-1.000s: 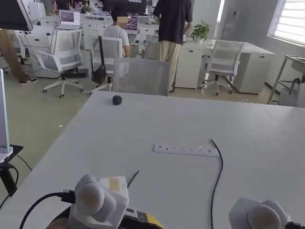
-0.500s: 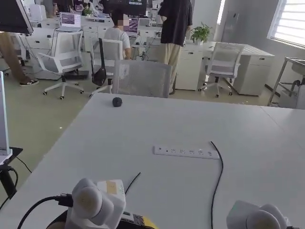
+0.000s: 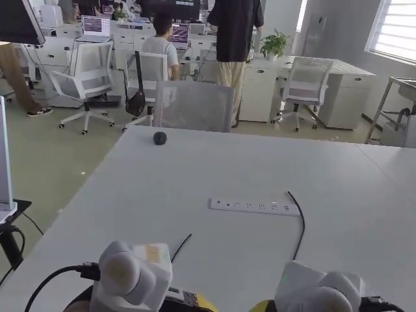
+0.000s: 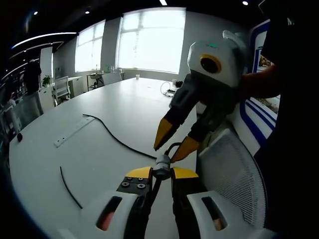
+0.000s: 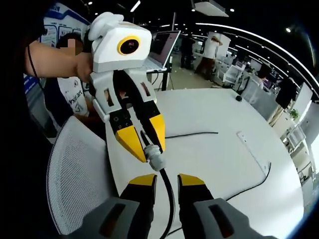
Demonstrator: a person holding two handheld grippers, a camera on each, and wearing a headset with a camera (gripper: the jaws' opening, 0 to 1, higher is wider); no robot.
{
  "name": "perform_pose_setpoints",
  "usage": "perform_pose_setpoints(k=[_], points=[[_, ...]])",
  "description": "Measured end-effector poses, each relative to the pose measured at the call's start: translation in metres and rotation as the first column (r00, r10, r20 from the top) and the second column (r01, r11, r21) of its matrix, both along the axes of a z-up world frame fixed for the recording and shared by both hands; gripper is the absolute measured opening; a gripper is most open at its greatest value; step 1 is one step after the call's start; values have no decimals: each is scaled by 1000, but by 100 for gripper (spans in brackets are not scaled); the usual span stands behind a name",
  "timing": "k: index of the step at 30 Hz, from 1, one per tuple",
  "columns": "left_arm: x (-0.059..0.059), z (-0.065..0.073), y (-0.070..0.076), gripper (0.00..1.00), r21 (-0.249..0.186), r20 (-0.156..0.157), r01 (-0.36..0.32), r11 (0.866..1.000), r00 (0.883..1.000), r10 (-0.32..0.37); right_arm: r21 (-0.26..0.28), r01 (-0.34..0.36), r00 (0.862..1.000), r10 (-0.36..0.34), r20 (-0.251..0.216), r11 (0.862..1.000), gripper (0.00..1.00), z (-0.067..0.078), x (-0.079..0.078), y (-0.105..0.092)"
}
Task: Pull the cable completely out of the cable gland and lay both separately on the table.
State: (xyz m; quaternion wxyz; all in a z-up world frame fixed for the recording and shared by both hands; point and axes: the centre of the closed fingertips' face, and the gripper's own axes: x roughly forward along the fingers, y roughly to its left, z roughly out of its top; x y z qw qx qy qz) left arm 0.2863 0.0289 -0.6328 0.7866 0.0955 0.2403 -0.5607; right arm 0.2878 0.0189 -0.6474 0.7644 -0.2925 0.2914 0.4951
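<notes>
Open office, white desks, mesh chairs, bright windows

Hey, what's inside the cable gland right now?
The black cable enters the grey cable gland at one end. How far it reaches inside is hidden by the gland's body and the fingers of the left gripper clamping it.

Pwr strip w/ black cord, small dark obj beyond, grey chair behind.

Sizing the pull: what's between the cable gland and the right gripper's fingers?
Just black cable: it leaves the cable gland, held by the left gripper, and passes between the right gripper's open fingers. Seen in the right gripper view.
</notes>
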Motion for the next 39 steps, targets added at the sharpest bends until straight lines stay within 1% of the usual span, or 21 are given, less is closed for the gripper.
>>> perform_pose_setpoints(k=[3, 5, 6, 9, 11, 12, 13, 14, 15, 18, 24, 27, 28, 32, 39], points=[[-1, 0, -1, 15, 0, 1, 4, 1000, 1000, -4, 1, -1, 1000, 1, 2, 1000, 10, 0, 0, 3], [0, 1, -1, 15, 1, 3, 1, 1000, 1000, -1, 1, 3, 1000, -3, -3, 1000, 5, 0, -1, 2], [-1, 0, -1, 15, 1, 1, 1, 1000, 1000, -1, -3, 4, 1000, -3, 5, 1000, 3, 0, 0, 1], [-2, 1, 0, 15, -2, 1, 1, 1000, 1000, -1, 7, 13, 1000, -13, -8, 1000, 2, 1, -2, 2], [-1, 3, 0, 15, -14, 0, -8, 1000, 1000, 8, 20, 30, 1000, -30, 1, 999, 1, 3, -1, 1], [-1, 4, 1, 15, -20, -6, -12, 1000, 1000, 12, 30, 36, 999, -36, 3, 999, 0, 5, -1, 1], [0, 5, 1, 15, -23, -2, -13, 1000, 1000, 13, 43, 46, 999, -46, -3, 998, 0, 5, -1, 1], [0, 6, 1, 15, -23, 0, -13, 1000, 1000, 13, 56, 63, 998, -61, -23, 996, 0, 4, -1, 1], [-1, 5, 0, 15, -17, 2, -8, 1000, 1000, 8, 60, 65, 997, -63, -40, 996, 0, 2, -2, 0], [-1, 3, -2, 15, -3, 16, -3, 1000, 1000, 3, 57, 65, 997, -63, -42, 996, 0, -2, 0, -2], [-1, 2, -4, 15, 2, 13, -1, 1000, 1000, 1, 64, 90, 994, -86, -66, 994, 0, -6, 0, -11], [0, 1, -4, 15, 3, 11, -4, 1000, 1000, 4, 64, 111, 991, -106, -78, 992, 0, -10, 1, -18], [0, 1, -4, 15, 3, 9, -5, 1000, 1000, 5, 68, 124, 989, -118, -91, 990, 0, -10, 2, -19], [1, 1, -5, 15, -1, 7, -9, 1000, 1000, 9, 78, 150, 984, -142, -105, 986, 0, -13, 4, -26], [2, 1, -5, 15, 1, 4, -13, 1000, 1000, 13, 80, 223, 967, -210, -146, 971, 0, -22, 9, -40]])
